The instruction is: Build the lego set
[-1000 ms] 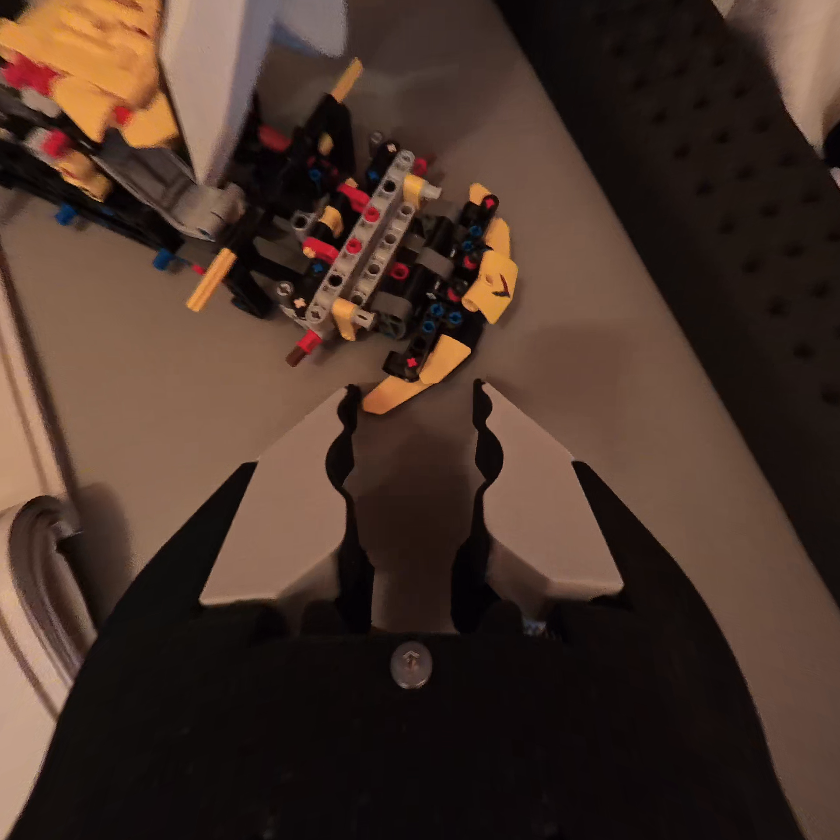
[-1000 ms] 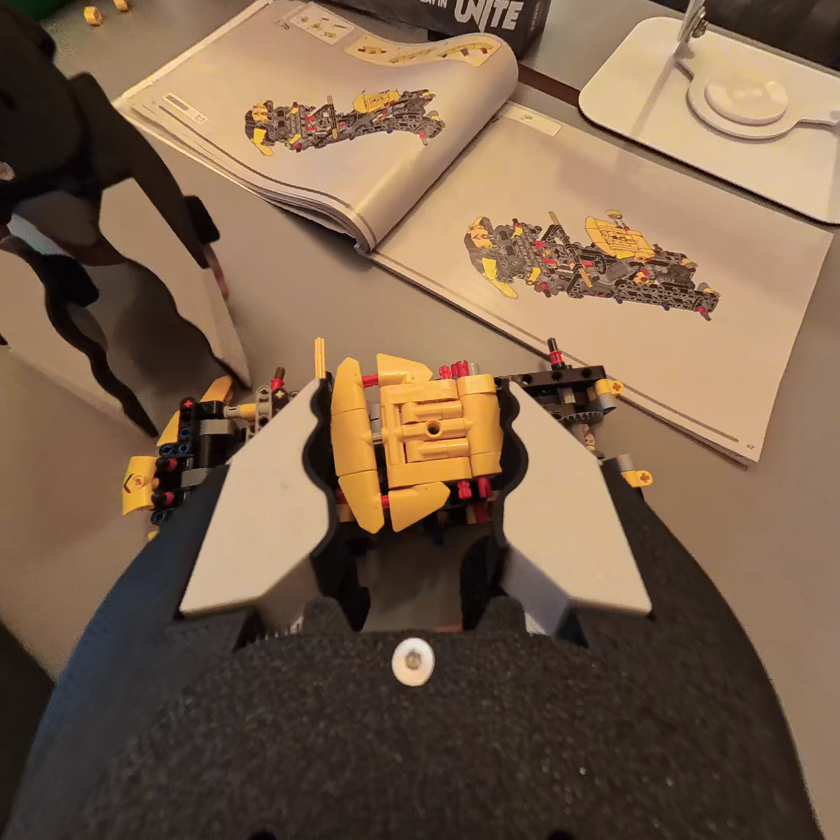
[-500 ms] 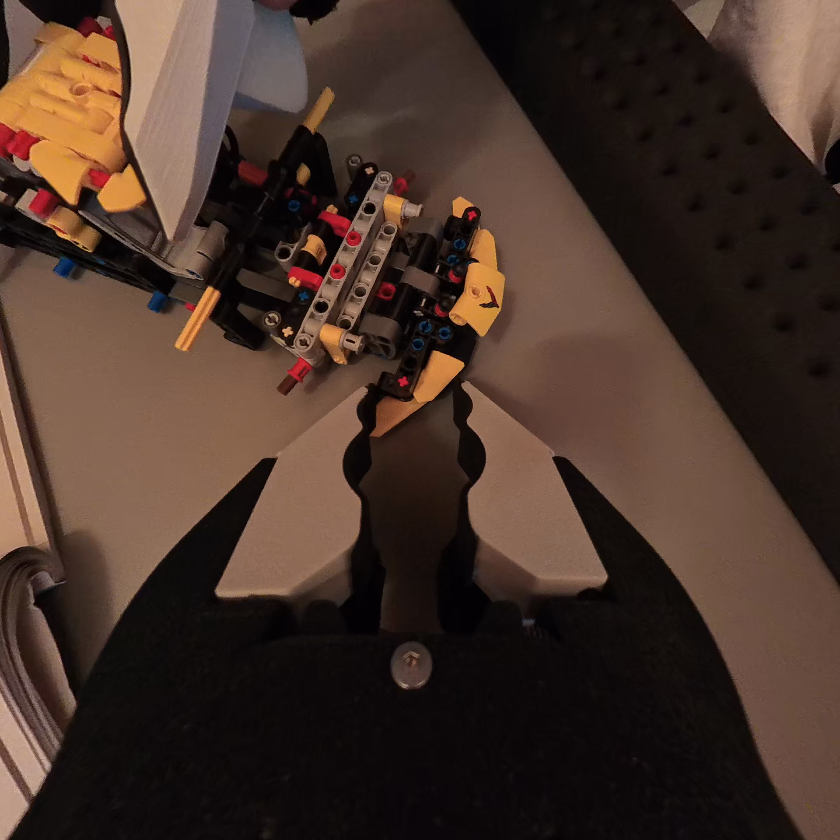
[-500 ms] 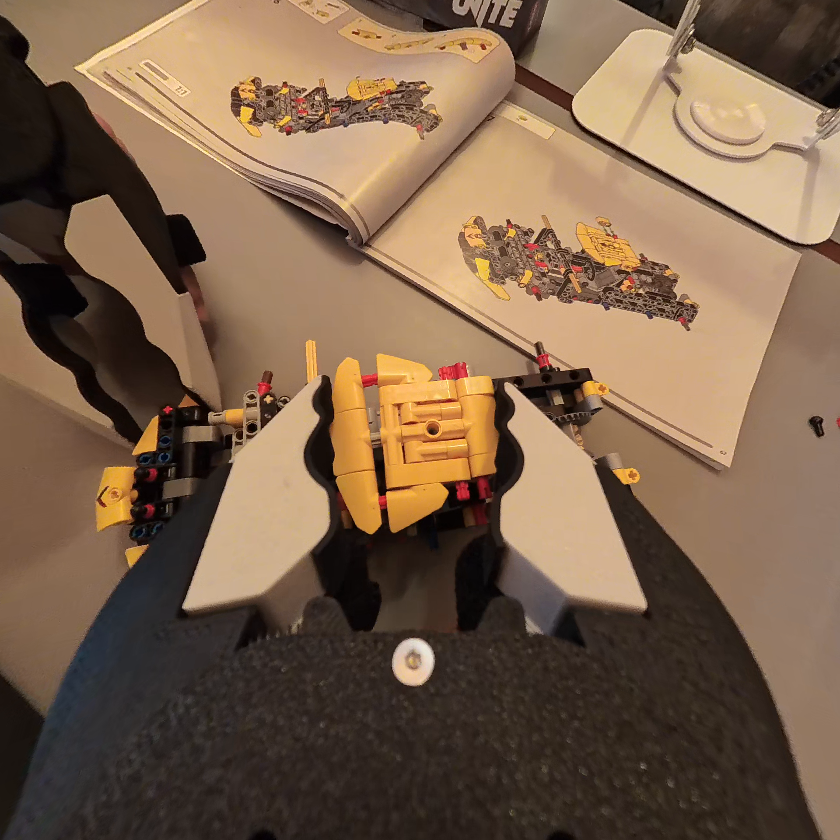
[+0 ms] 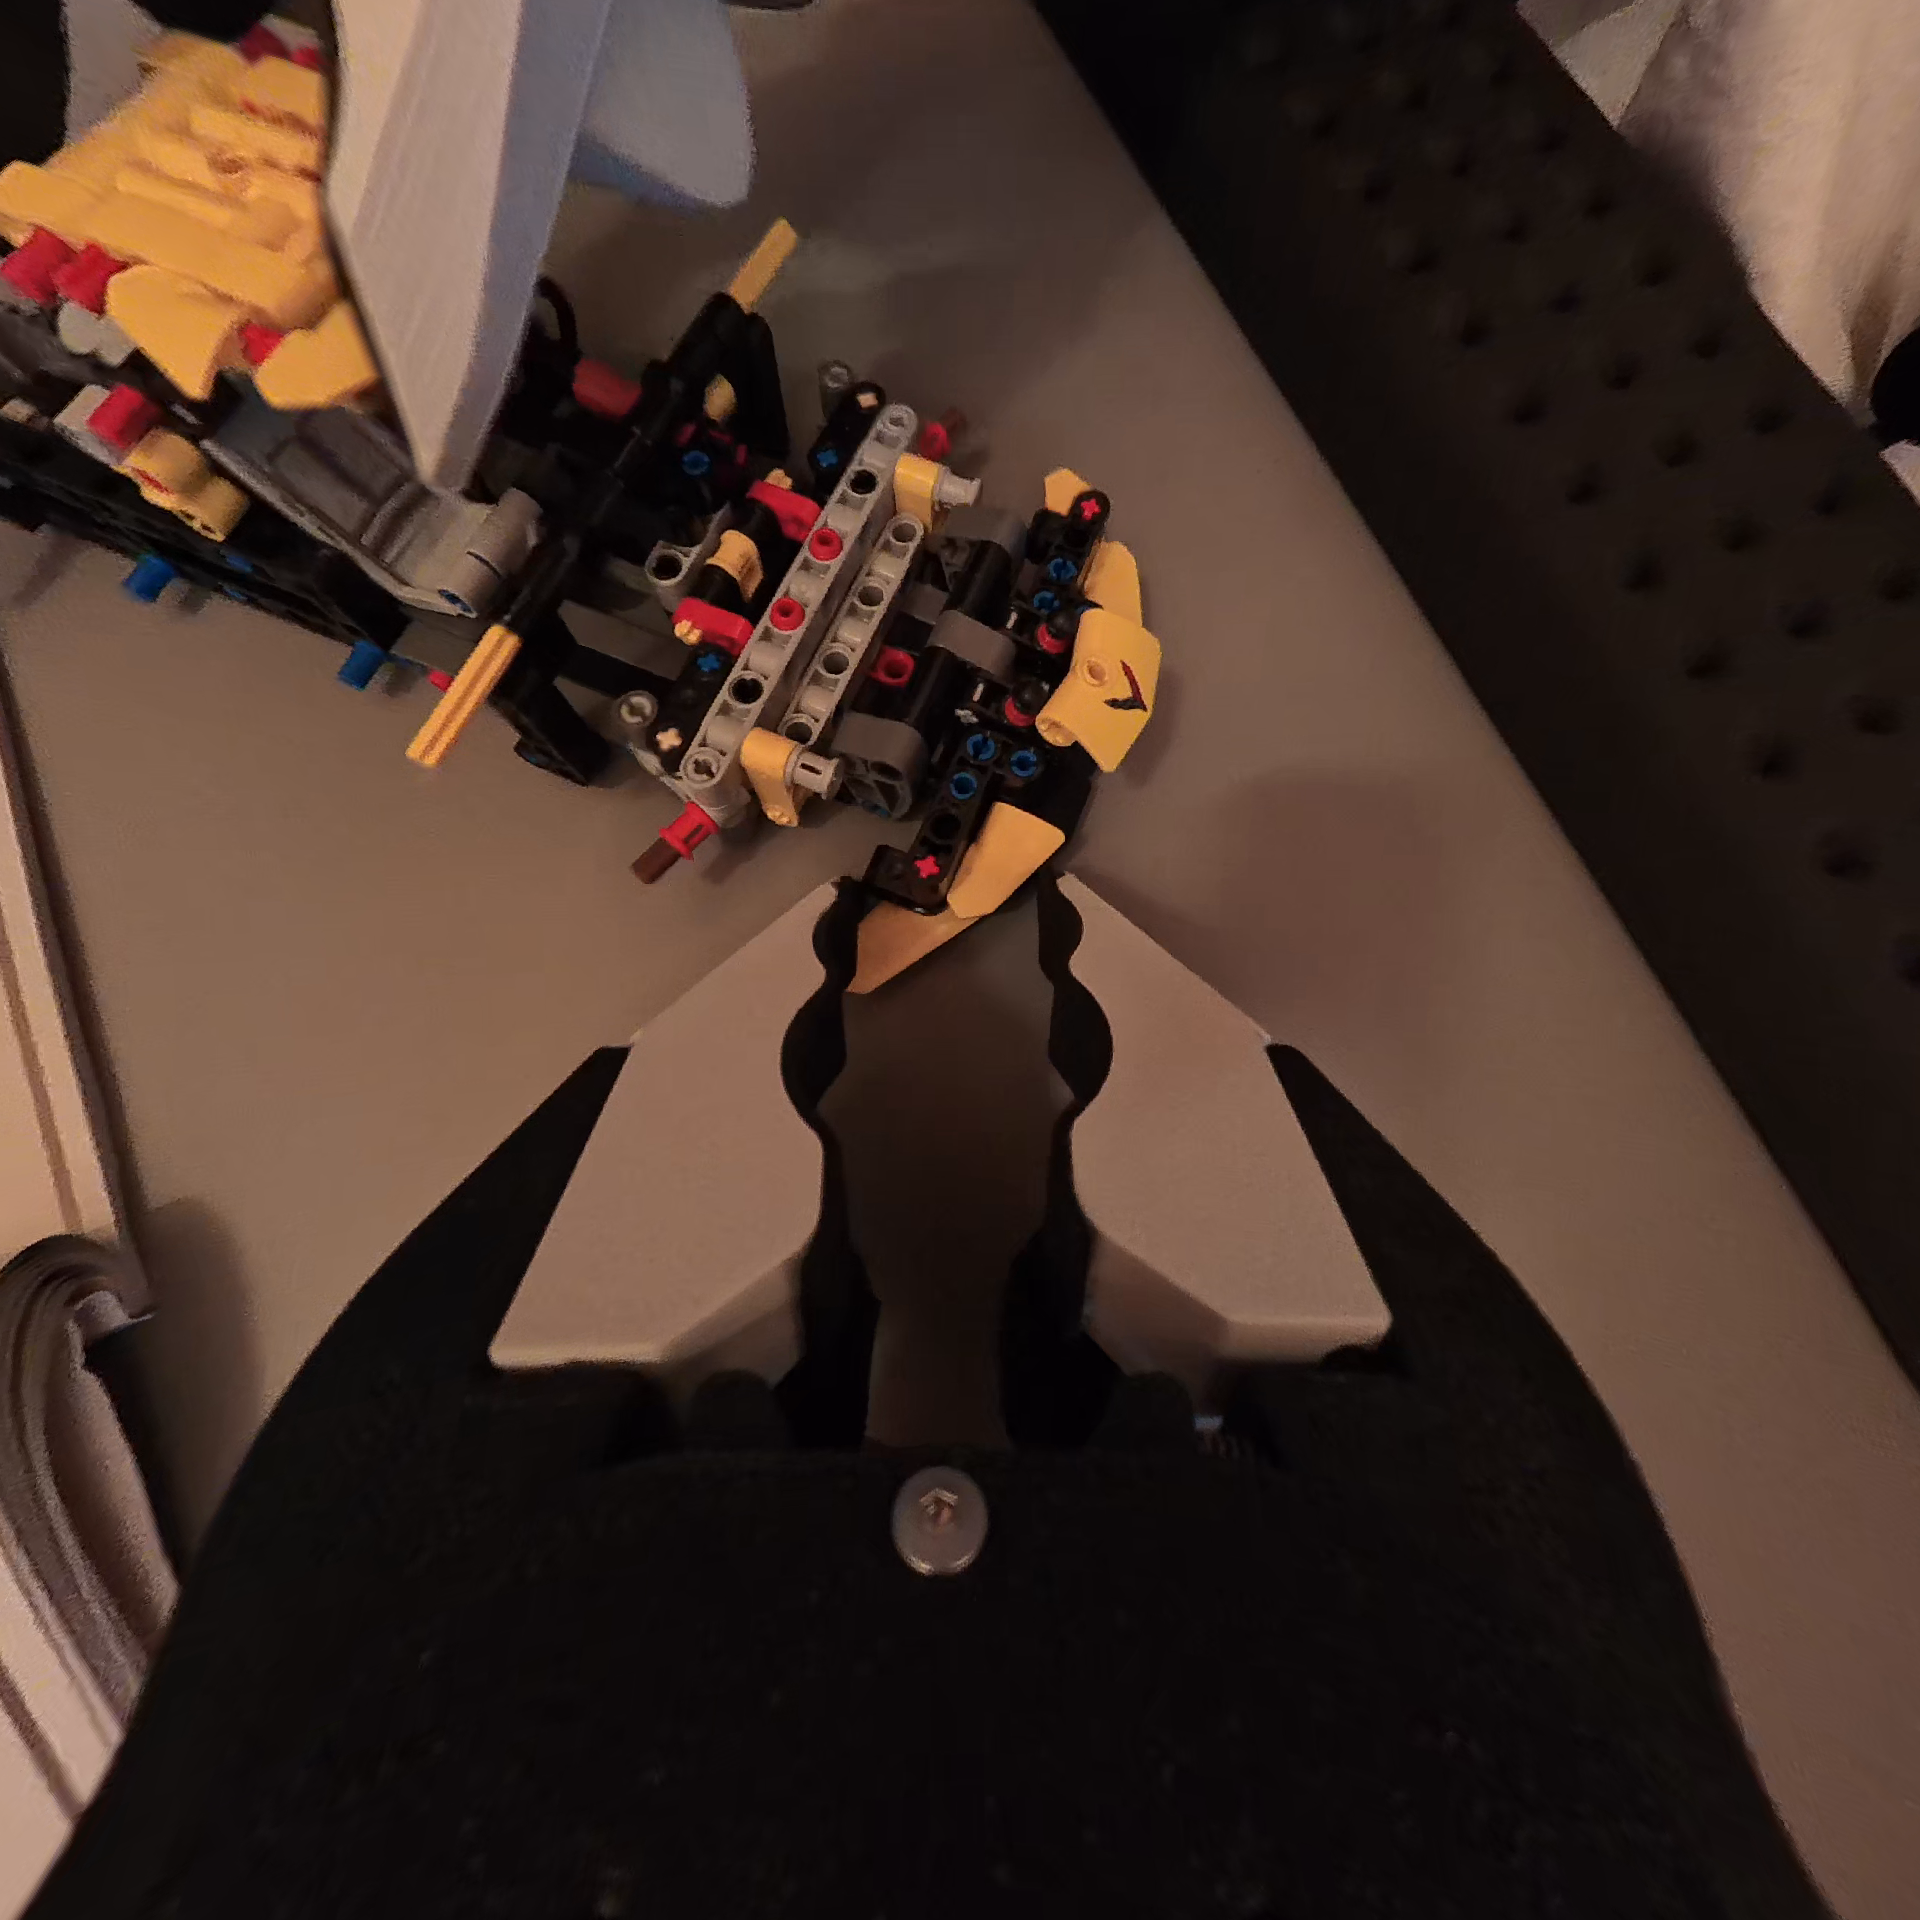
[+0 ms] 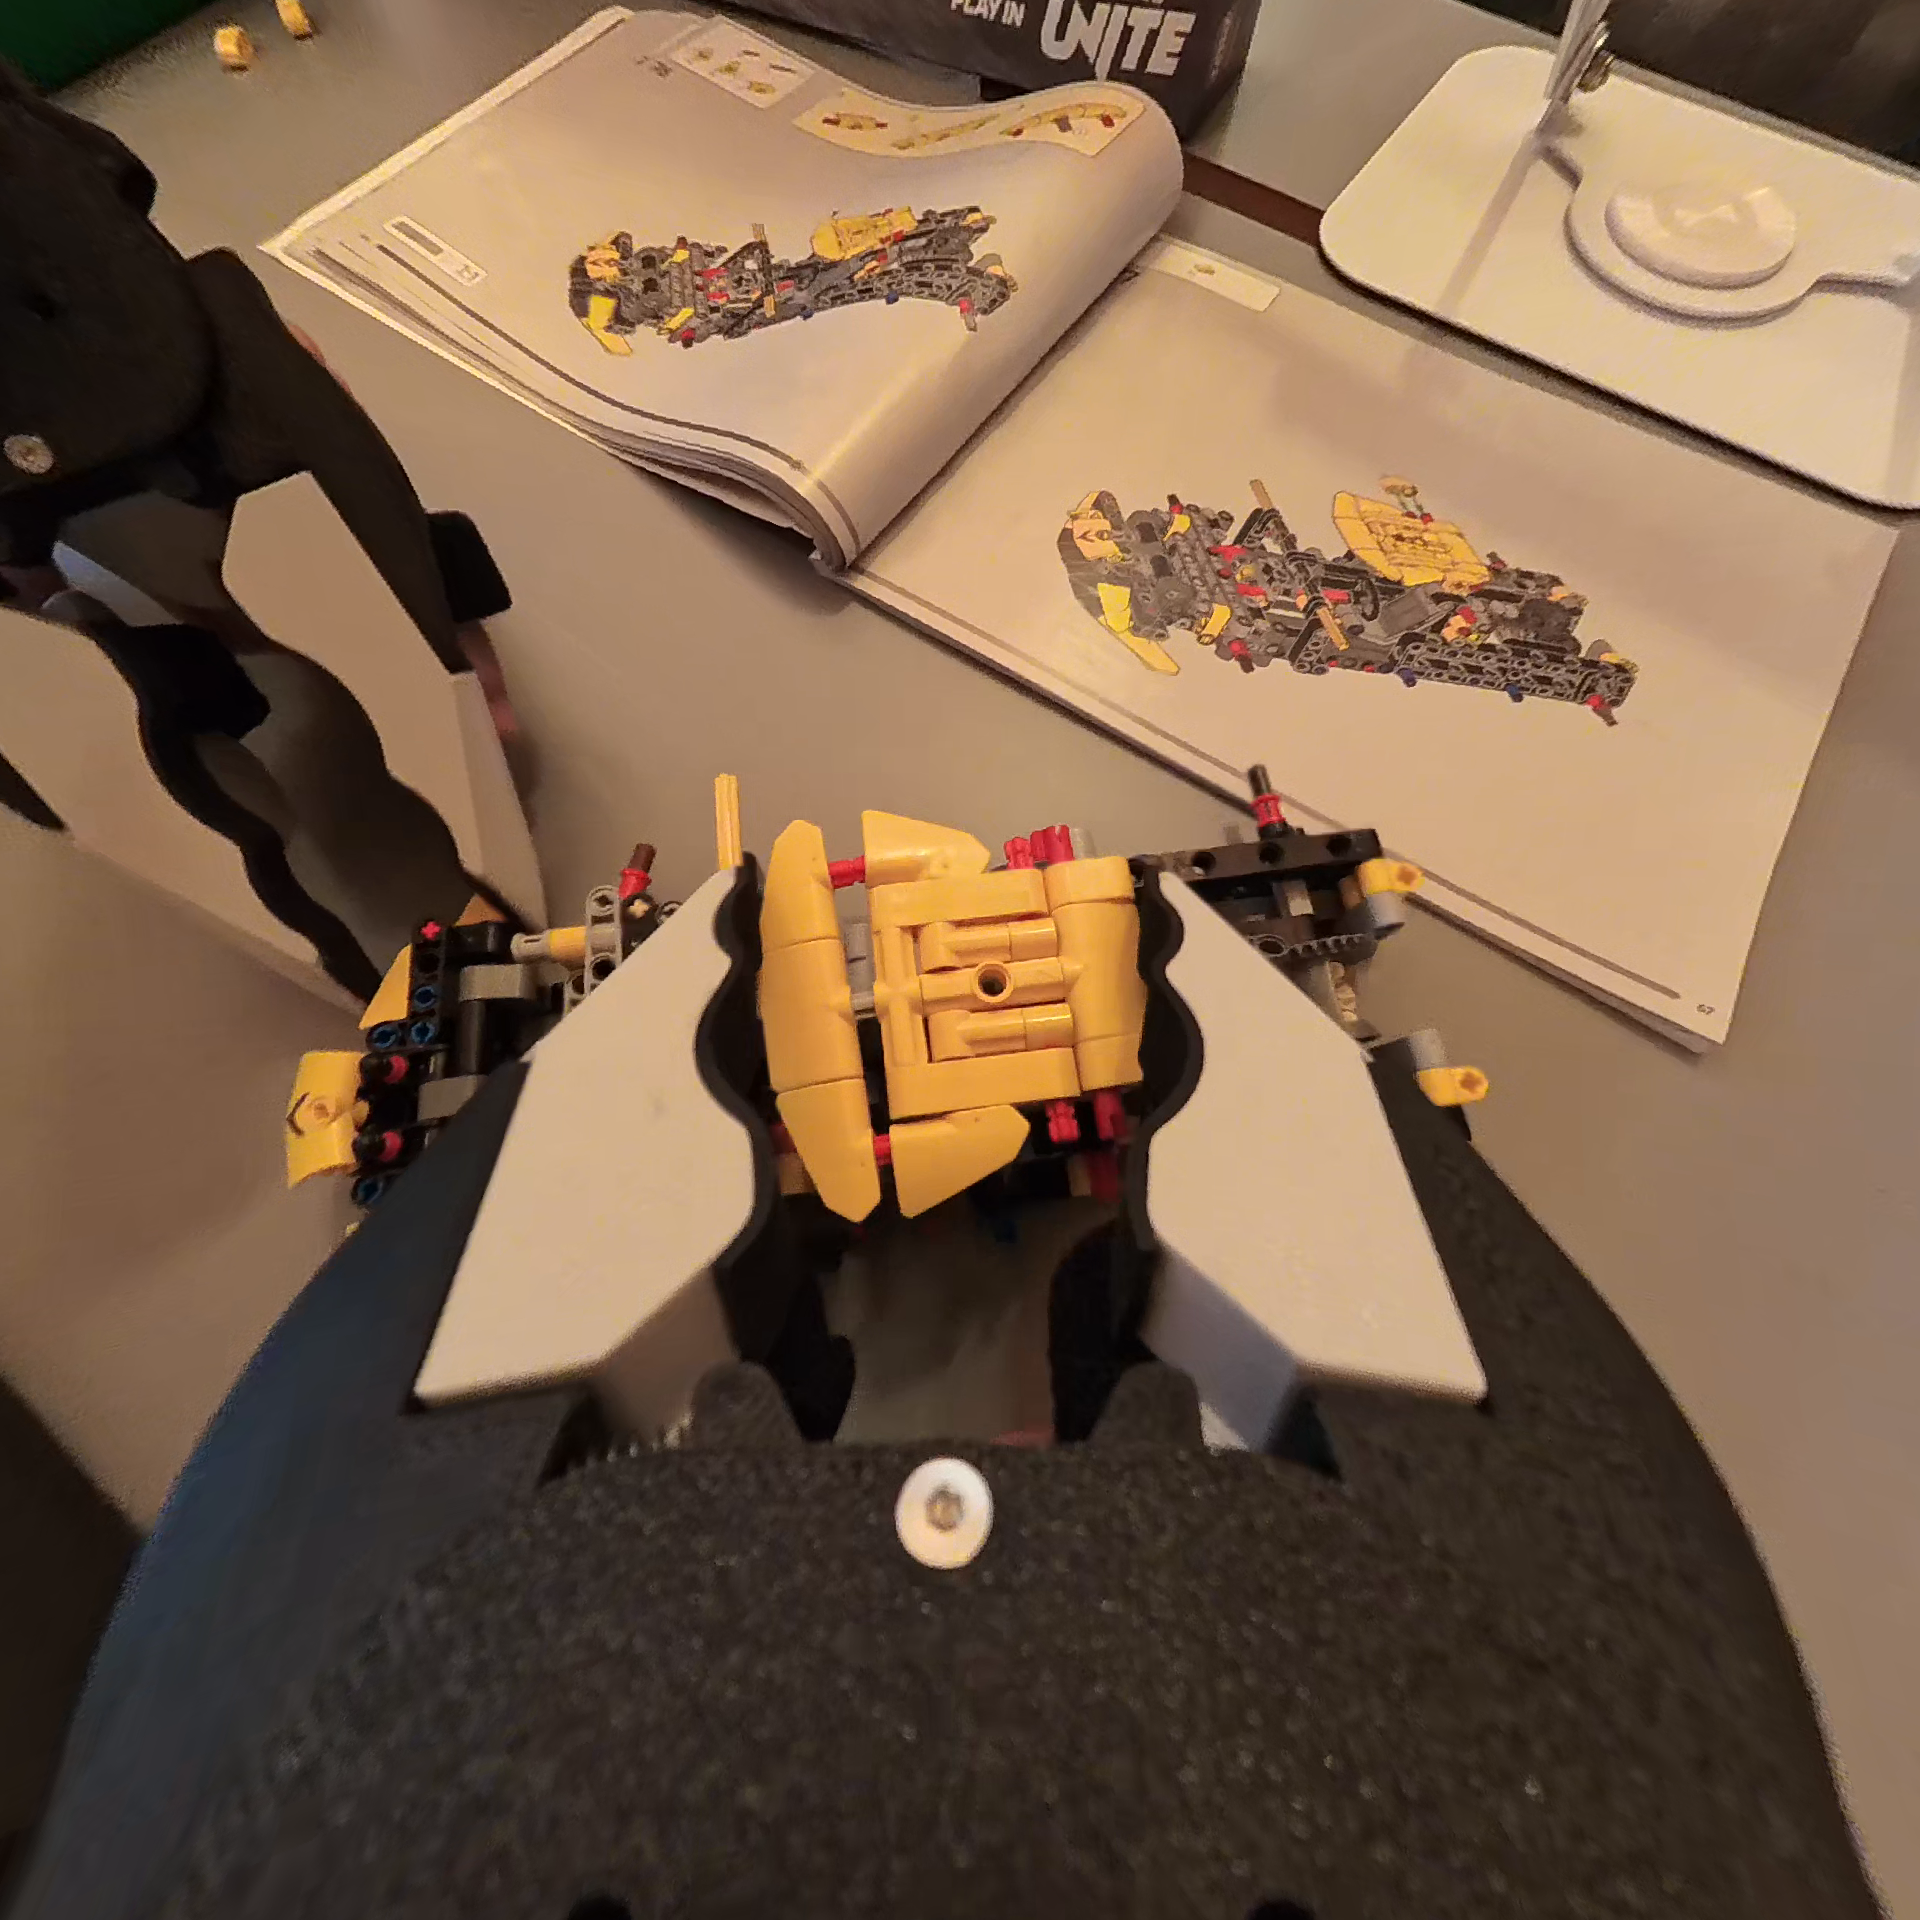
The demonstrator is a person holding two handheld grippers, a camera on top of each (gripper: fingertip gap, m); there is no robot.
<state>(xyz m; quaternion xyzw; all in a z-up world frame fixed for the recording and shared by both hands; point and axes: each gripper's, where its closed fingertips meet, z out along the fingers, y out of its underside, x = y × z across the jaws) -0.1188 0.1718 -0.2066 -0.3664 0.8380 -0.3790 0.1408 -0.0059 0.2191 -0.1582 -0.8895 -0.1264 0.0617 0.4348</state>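
A broad grey table [image 6: 727, 665] carries everything. On its far side lies an open instruction booklet with pale grey pages [image 6: 1351, 582], each page picturing a long yellow-and-black model, and beyond it a white flat stand base with a round disc [image 6: 1662, 249] and the edge of a dark box [image 6: 1091, 42]. A dark dimpled mat [image 5: 1610, 468] runs along the table's edge in the left wrist view.

The half-built lego model of black and grey beams with yellow panels and red and blue pins [image 6: 956, 1018] sits on the table near the booklet's lower page. The right gripper [image 6: 945, 925] has its jaws closed around the model's yellow blocky top section, one grey finger [image 6: 623, 1122] pressed to each side.

The left gripper [image 5: 940, 914] points at the model's other end, jaws set narrow but still apart, with the tip of a curved yellow panel [image 5: 904, 945] lying between the fingertips; I cannot tell whether they touch it. Two small yellow loose pieces [image 6: 260, 26] lie at the far left corner.
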